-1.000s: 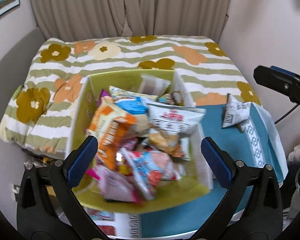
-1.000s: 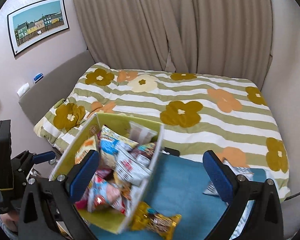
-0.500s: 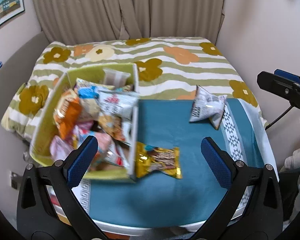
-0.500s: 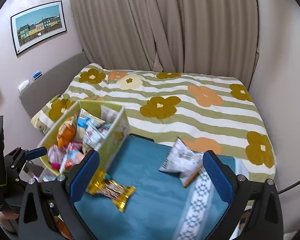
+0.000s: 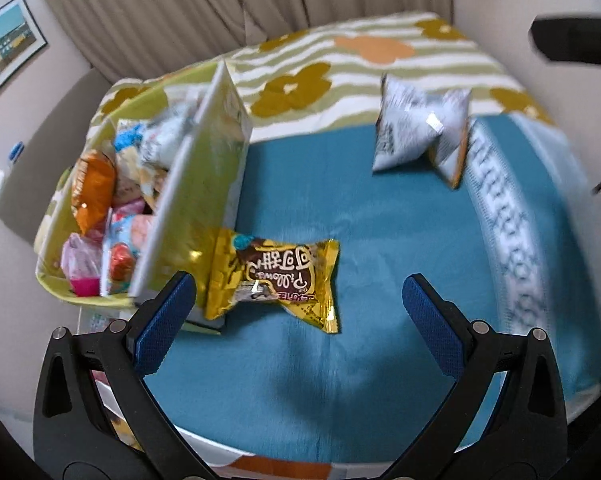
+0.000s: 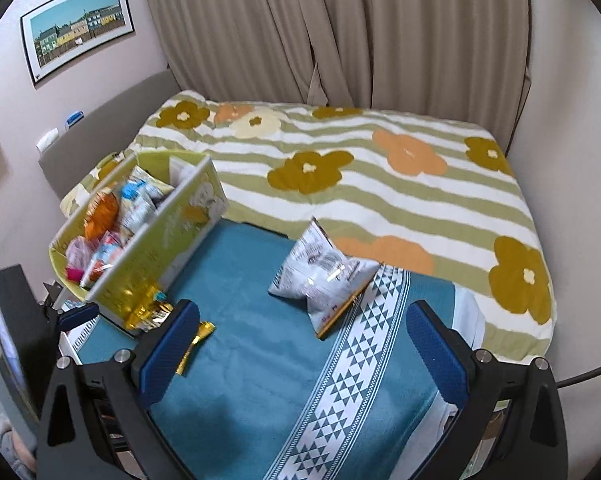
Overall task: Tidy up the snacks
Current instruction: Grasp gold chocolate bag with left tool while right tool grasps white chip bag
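Shift since a second ago: both tools have swung away from the snack box toward the teal cloth; the left view, which then looked straight down into the box, now has the box off to its left and the loose packets ahead.
Left tool (image 5: 298, 308): blue pads spread wide apart, nothing between them, hovering just short of the gold chocolate pillow packet (image 5: 274, 280).
Right tool (image 6: 302, 340): pads likewise wide apart and empty, hanging above the cloth with the grey-white chip bag (image 6: 320, 276) ahead of it, apart from its pads.
Snack box (image 5: 196, 208): green-and-white, ahead-left of the left tool, crowded with packets, among them an orange bag (image 5: 92, 190).
Gold packet: lies flat on the teal cloth (image 5: 380, 360), one end touching or tucked against the box's near wall, just ahead of the left tool's left pad.
Chip bag: puffed and sitting on the cloth's far edge by the white triangle-pattern band (image 6: 356, 380), farther ahead and to the right of the left tool.
Bed (image 6: 380, 168): striped flower cover, beyond both tools.
Meaning for the task: two packets remain outside the box; the left tool looks lined up for the gold one, probably the next pick.
Risk: the box looks full, so a crinkly packet may slide off.
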Demonstrator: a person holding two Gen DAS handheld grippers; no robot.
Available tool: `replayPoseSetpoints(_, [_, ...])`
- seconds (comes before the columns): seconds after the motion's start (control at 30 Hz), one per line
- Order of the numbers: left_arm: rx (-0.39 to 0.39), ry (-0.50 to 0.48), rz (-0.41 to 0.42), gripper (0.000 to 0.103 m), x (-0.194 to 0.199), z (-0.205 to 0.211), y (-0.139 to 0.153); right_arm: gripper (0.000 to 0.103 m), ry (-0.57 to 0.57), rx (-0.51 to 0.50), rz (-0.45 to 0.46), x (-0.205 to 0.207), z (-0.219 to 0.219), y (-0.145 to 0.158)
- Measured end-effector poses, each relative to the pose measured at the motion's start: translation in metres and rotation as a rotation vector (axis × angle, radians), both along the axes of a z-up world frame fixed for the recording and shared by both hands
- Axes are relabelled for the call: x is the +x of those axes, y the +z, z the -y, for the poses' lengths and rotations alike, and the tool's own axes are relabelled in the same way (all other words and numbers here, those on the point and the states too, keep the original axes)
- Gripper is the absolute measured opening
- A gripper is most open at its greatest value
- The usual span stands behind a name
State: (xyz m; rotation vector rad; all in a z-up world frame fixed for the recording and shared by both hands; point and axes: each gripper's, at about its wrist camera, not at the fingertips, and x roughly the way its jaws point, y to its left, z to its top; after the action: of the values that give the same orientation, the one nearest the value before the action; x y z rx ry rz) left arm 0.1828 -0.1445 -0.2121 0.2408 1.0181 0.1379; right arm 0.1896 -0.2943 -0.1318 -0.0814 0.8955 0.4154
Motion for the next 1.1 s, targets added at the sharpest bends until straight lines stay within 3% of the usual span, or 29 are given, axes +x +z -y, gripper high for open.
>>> replayPoseSetpoints(0.13, [0.037,0.067,-0.055,0.103,0.025,-0.002,-0.036,0.103,0.015,-0.018,-0.044,0.015,0.0,-0.024])
replayPoseSetpoints(0.33, [0.075,0.127,-0.112,0.103,0.051,-0.015,-0.063,0.103,0.06,-0.032,-0.093,0.038,-0.004,-0.048])
replayPoseSetpoints(0.5, [0.027,0.161,-0.187,0.103,0.068,-0.03,-0.087,0.103,0.095,-0.042,-0.12,0.061,-0.012,-0.065])
replayPoseSetpoints(0.7, [-0.053,0.141,-0.194,0.101,0.079,-0.033,-0.092,0.103,0.186,-0.087,-0.13,0.082,-0.025,-0.081])
replayPoseSetpoints(0.9, [-0.119,0.106,-0.198,0.086,0.083,-0.038,-0.092,0.103,0.291,-0.156,-0.141,0.098,-0.036,-0.104])
replayPoseSetpoints(0.97, [-0.124,0.092,-0.196,0.077,0.081,-0.04,-0.091,0.103,0.325,-0.184,-0.142,0.101,-0.04,-0.112])
replayPoseSetpoints(1.1, [-0.13,0.068,-0.196,0.069,0.077,-0.042,-0.089,0.103,0.372,-0.219,-0.156,0.107,-0.044,-0.128])
